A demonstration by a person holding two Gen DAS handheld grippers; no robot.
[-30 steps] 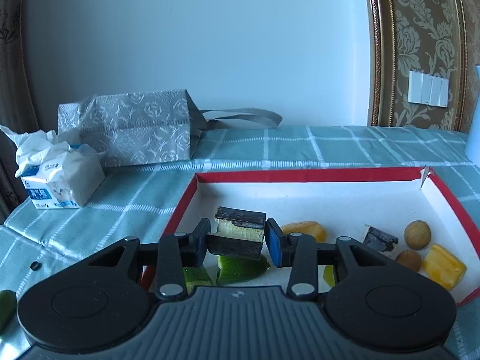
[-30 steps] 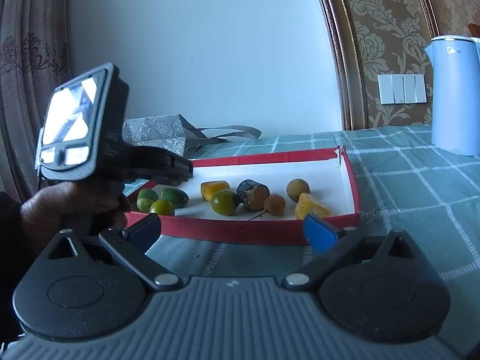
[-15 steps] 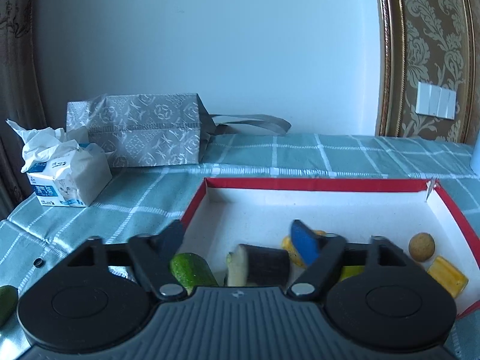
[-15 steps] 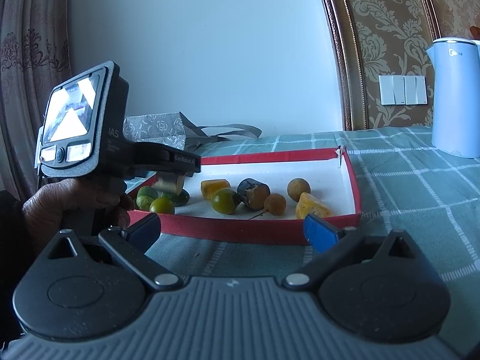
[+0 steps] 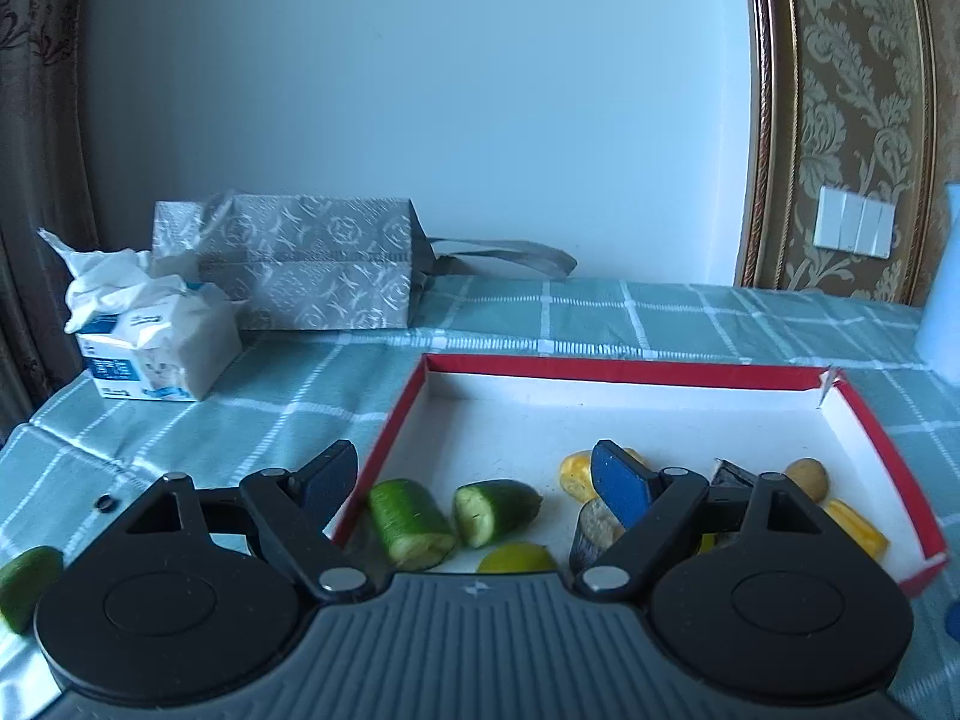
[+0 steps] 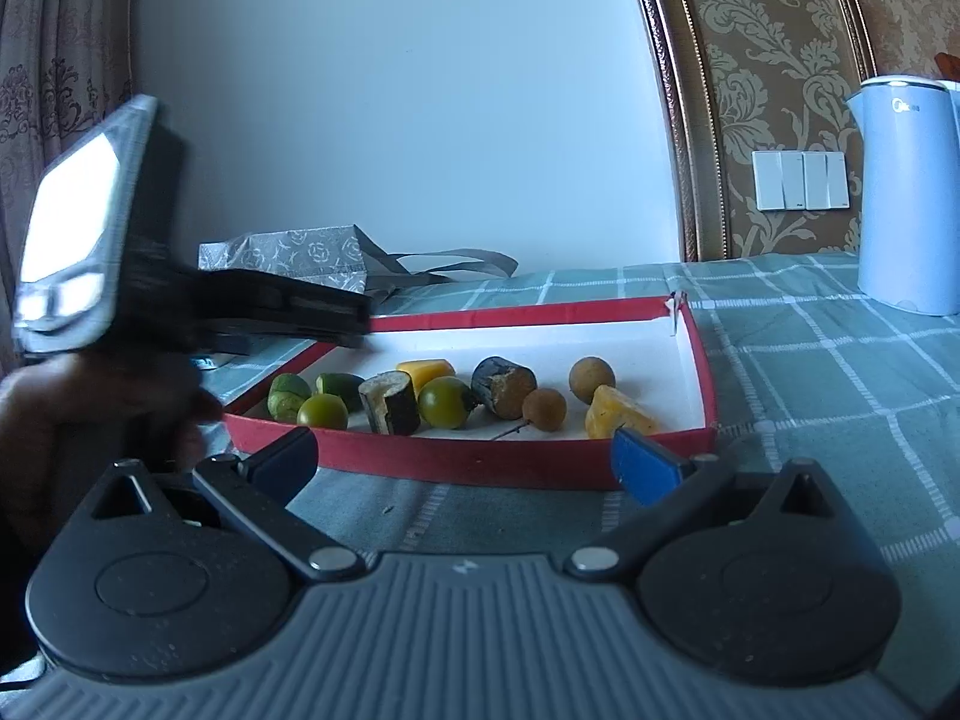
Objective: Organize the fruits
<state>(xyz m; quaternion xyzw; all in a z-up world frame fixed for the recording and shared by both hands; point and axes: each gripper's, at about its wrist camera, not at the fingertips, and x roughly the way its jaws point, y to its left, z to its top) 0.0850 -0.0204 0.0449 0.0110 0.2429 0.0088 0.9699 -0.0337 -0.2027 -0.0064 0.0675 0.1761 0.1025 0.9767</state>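
- The left claw (image 5: 474, 480) hovers over the near left corner of the red box (image 5: 630, 367); its jaws are opening, already wide, with nothing gripped between the blue pads.
- Seen between those jaws but lying on the box's white floor: two cut green pieces (image 5: 411, 522) side by side and, nearer the camera, a yellow-green round fruit (image 5: 516, 558).
- A dark-skinned chunk with a pale cut face (image 6: 390, 399) stands in the box near the front wall, just beside the round green fruits (image 6: 444, 401); it sits free of both claws.
- Further right in the box are another dark chunk (image 6: 503, 387), two brown round fruits (image 6: 591, 380) and yellow pieces (image 6: 618, 417).
- One green piece (image 5: 27, 585) lies outside the box on the checked cloth of the tabletop (image 5: 300, 396), at the left edge of the left wrist view.
- The right claw (image 6: 465, 462) is spread wide and empty, in front of the box's near wall.
- A hand (image 6: 90, 414) holds the left tool; it is blurred, so the grip itself is hard to make out.
- Behind the box: a grey patterned bag (image 5: 306, 267), a tissue pack (image 5: 156, 348) and a blue kettle (image 6: 906, 192).
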